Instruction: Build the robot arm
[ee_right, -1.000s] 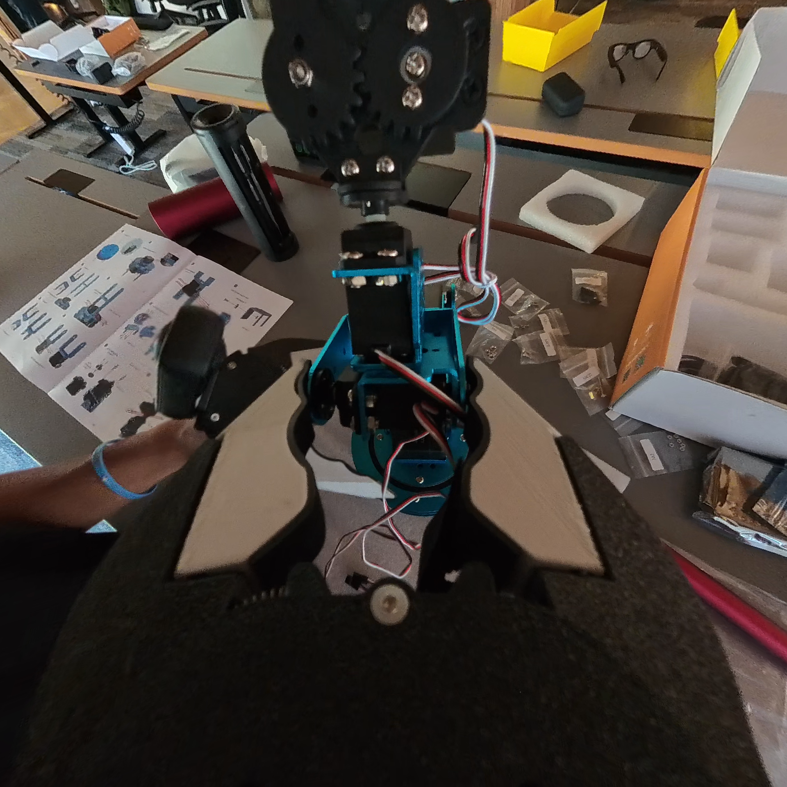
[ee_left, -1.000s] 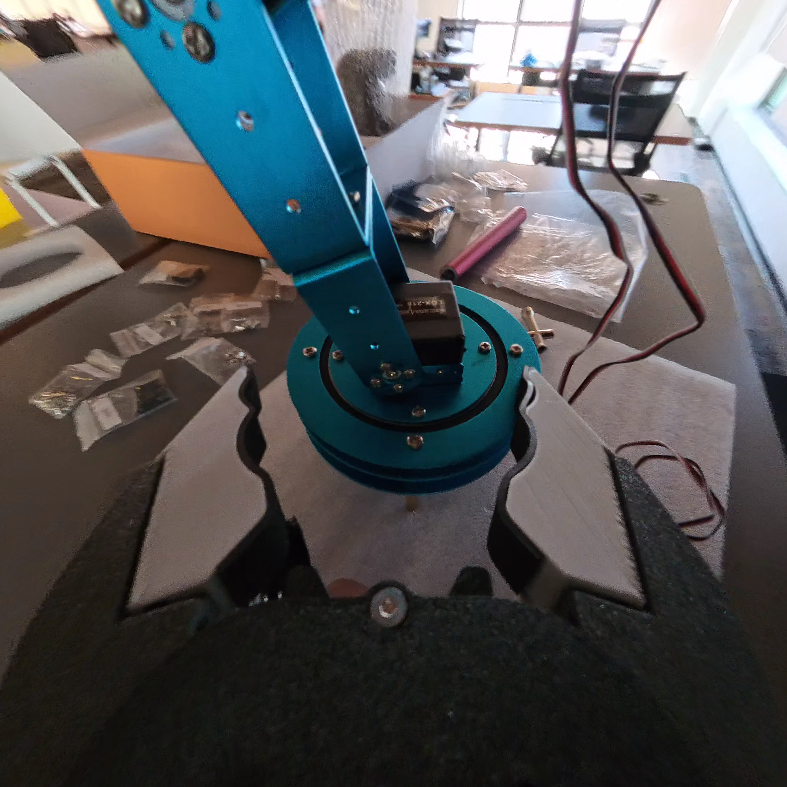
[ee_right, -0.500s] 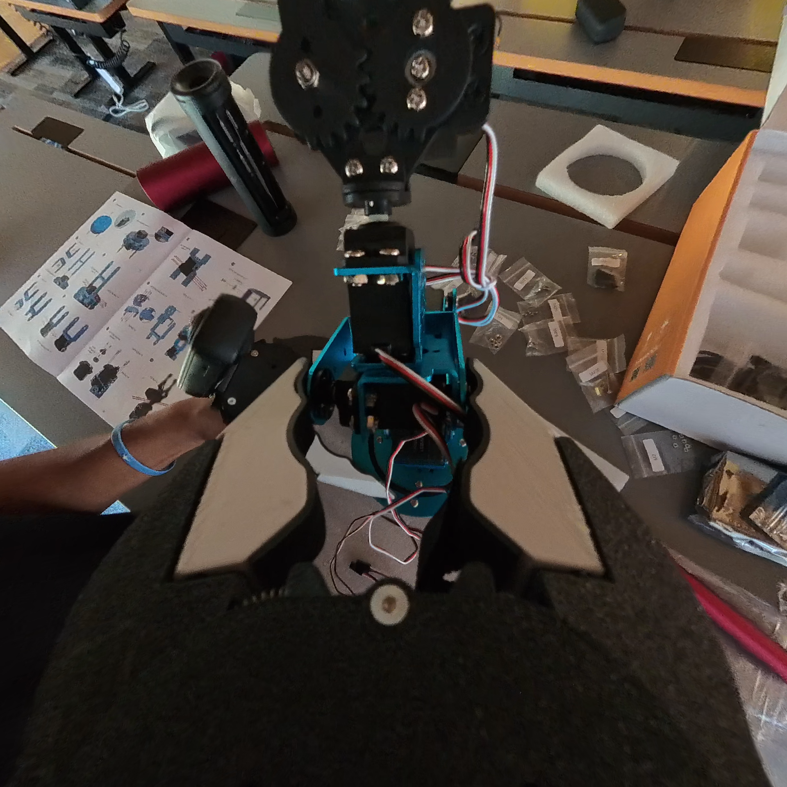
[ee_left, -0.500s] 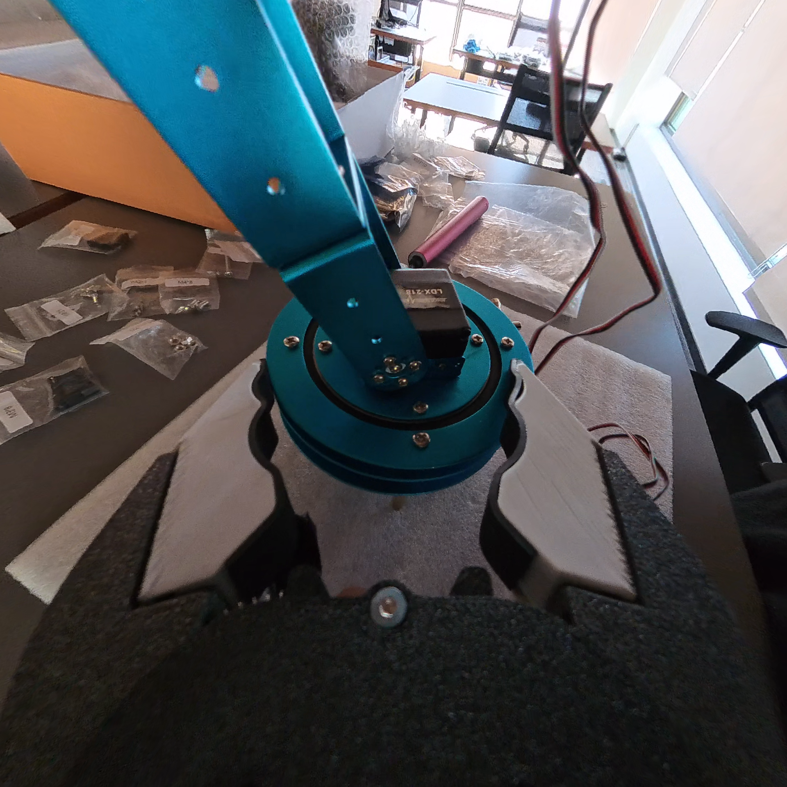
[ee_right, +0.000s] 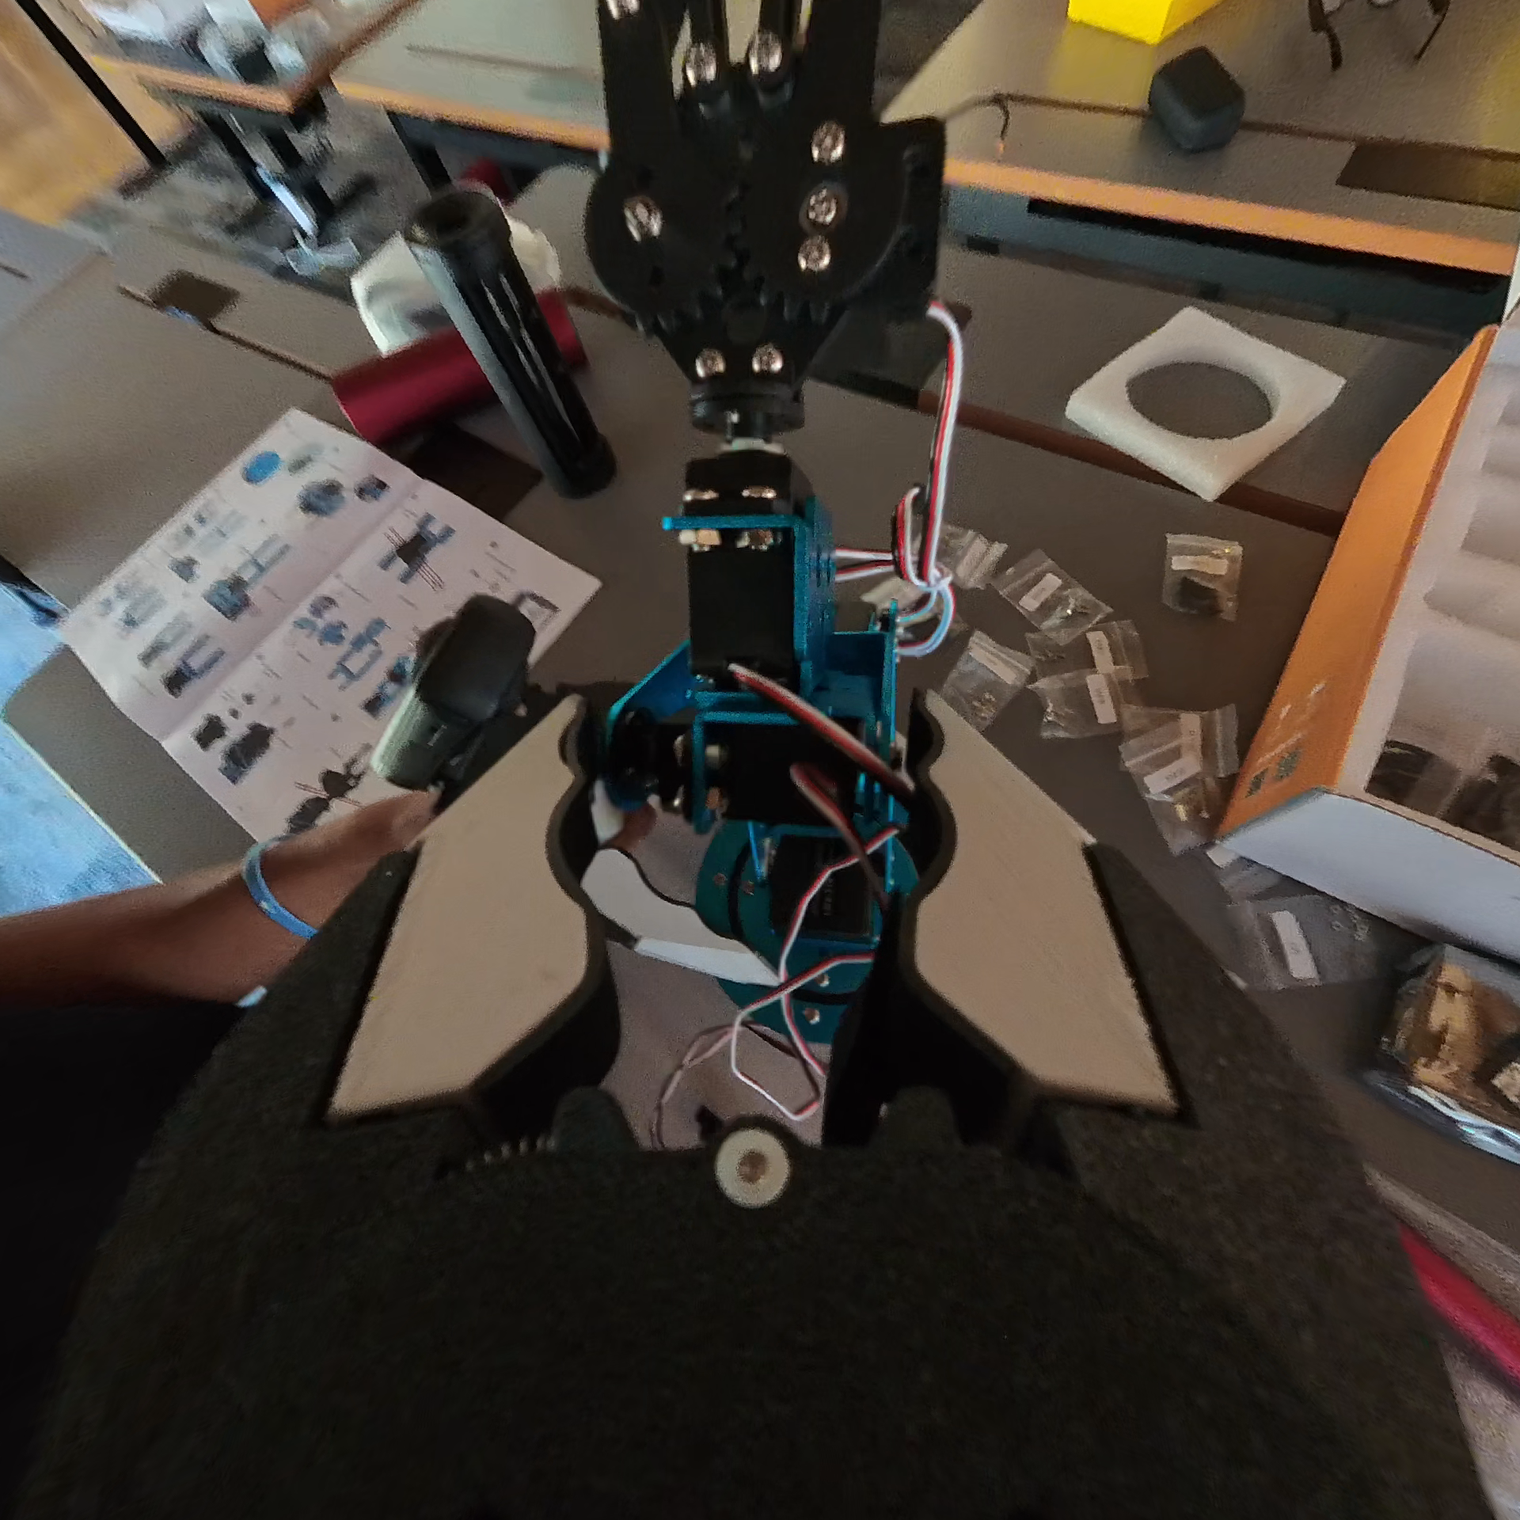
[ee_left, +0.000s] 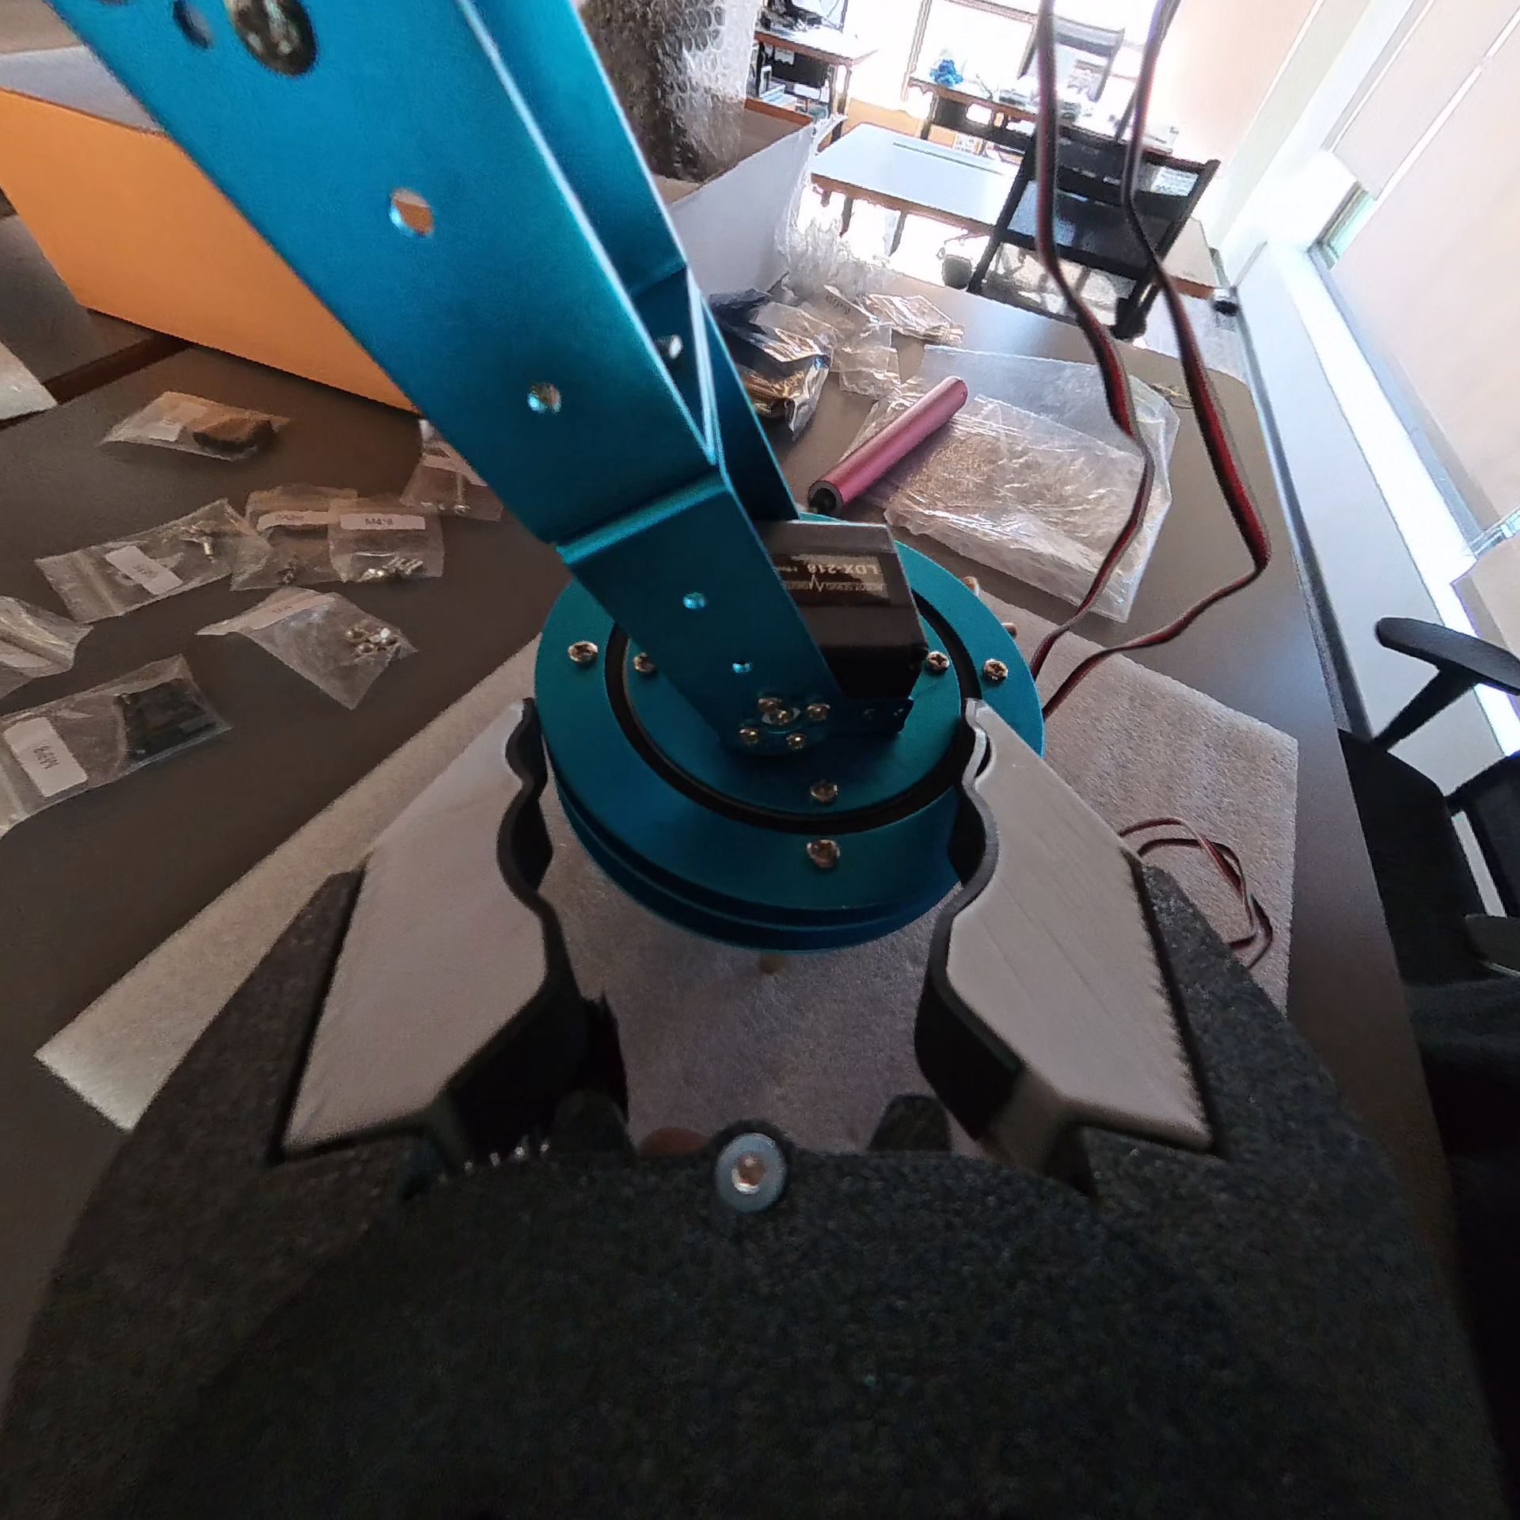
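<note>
The table (ee_left: 206, 822) under me is dark and strewn with kit. On it lies a white foam sheet (ee_left: 1151, 765), and on the sheet stands the blue arm (ee_left: 493, 271), leaning up and away from its round base (ee_left: 740, 872). My left gripper (ee_left: 753, 732) has its jaws clamped on that base, one finger pressed to each side of the disc. My right gripper (ee_right: 744, 724) sits higher, its jaws closed in on the blue bracket (ee_right: 822, 683) midway up the arm, both fingers touching its sides; the arm's black claw (ee_right: 740, 189) stands above, blurred. An orange-and-white box (ee_right: 1382, 658) lies to my right, a manual (ee_right: 288, 592) to my left, with a black tube (ee_right: 510, 345) upright behind it. A pink tube (ee_left: 888, 444) rests beyond the base beside a plastic bag (ee_left: 1028, 477). Red and black wires (ee_left: 1151, 493) hang down past the base. Small part bags (ee_left: 329, 633) lie scattered to the left of it.
</note>
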`<action>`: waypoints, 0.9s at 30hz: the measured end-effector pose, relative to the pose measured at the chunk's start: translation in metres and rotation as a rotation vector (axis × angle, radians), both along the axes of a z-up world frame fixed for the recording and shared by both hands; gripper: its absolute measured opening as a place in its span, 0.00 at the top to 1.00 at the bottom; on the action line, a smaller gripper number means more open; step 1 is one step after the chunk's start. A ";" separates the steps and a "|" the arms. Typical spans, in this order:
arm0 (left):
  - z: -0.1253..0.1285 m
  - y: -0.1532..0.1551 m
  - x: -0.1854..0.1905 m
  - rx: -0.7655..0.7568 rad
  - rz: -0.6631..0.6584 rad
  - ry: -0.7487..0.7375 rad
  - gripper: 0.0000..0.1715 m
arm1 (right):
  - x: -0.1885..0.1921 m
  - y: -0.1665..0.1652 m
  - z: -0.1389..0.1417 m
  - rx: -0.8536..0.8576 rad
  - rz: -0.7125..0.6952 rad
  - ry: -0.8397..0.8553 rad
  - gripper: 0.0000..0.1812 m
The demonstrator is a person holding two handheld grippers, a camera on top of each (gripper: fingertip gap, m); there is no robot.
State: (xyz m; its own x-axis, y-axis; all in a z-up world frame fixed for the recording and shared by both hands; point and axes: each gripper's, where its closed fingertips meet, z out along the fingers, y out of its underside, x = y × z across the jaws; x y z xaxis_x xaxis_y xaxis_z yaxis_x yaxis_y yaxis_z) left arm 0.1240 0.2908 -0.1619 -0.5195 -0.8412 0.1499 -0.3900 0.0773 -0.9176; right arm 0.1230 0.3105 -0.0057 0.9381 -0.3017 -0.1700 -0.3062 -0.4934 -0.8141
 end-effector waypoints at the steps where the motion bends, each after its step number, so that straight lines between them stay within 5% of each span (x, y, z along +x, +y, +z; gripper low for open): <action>1: 0.001 0.001 0.000 0.005 0.009 -0.006 0.42 | -0.001 -0.002 0.005 0.038 0.001 0.013 0.58; 9: 0.026 0.031 -0.023 -0.045 0.153 -0.066 0.43 | 0.001 -0.052 0.033 0.256 -0.026 -0.106 0.60; 15: 0.069 0.093 -0.109 -0.193 0.461 -0.156 0.53 | -0.030 -0.093 0.000 0.322 0.039 -0.165 0.66; 18: 0.068 0.124 -0.169 -0.210 0.669 -0.131 0.54 | -0.070 -0.087 -0.019 0.431 0.170 -0.181 0.73; 22: 0.066 0.151 -0.253 -0.105 0.932 -0.084 0.56 | -0.129 -0.063 -0.042 0.531 0.358 0.128 0.77; 24: 0.068 0.159 -0.292 -0.028 1.023 -0.060 0.57 | -0.151 -0.047 -0.053 0.511 0.433 0.227 0.76; 27: 0.068 0.173 -0.338 0.048 1.089 -0.020 0.59 | -0.177 -0.020 -0.074 0.410 0.504 0.150 0.79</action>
